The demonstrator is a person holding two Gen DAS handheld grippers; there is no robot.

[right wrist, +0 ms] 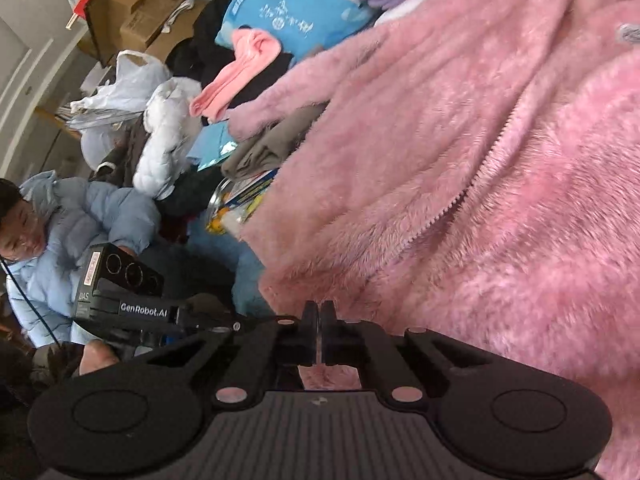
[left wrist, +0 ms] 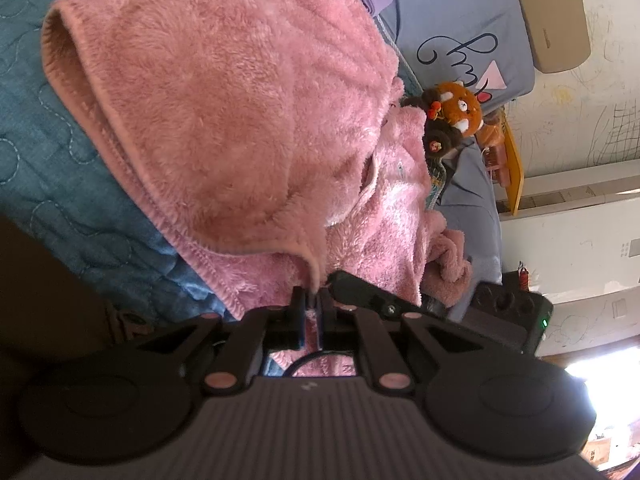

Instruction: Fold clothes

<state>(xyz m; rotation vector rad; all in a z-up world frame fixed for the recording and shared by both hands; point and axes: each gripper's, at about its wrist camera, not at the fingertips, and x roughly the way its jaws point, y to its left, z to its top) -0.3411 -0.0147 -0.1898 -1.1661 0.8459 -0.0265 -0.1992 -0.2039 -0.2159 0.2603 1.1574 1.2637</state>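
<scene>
— What worries you most right now?

— Grip. My left claw (left wrist: 313,300) is pinched narrow on a thin tip of the pink fleece jacket (left wrist: 240,112), right at a hem corner. Fleece this thick is heavy and slippery, so I judge a sharp pull could drag that tip out from between the fingers and let the flap drop crooked.

— And the other one?

— My right claw (right wrist: 320,314) has its fingers nearly together at the jacket's near edge. There is pink under it, but I cannot tell whether any cloth is caught between the fingers. If it holds nothing, only one side follows my move and the fold skews.

— Anything around it to mind?

— The loose pile of clothes (right wrist: 192,112) sits just beside the jacket's far edge, with a grey garment (right wrist: 272,148) tucked partly under it. A wide sweep could drag those along. The plush toy (left wrist: 452,116) lies near the other end too.

— How does the jacket look?

— Fluffy, pale pink, with a zip (right wrist: 480,172) running along its front. It lies on the blue quilted bed cover (left wrist: 48,152), spread across most of it. One part is doubled over in a rounded flap with a stitched hem, its opening toward the quilt's edge; beyond it, near the toy, the rest is bunched. It is not a flat, tidy fold.
</scene>
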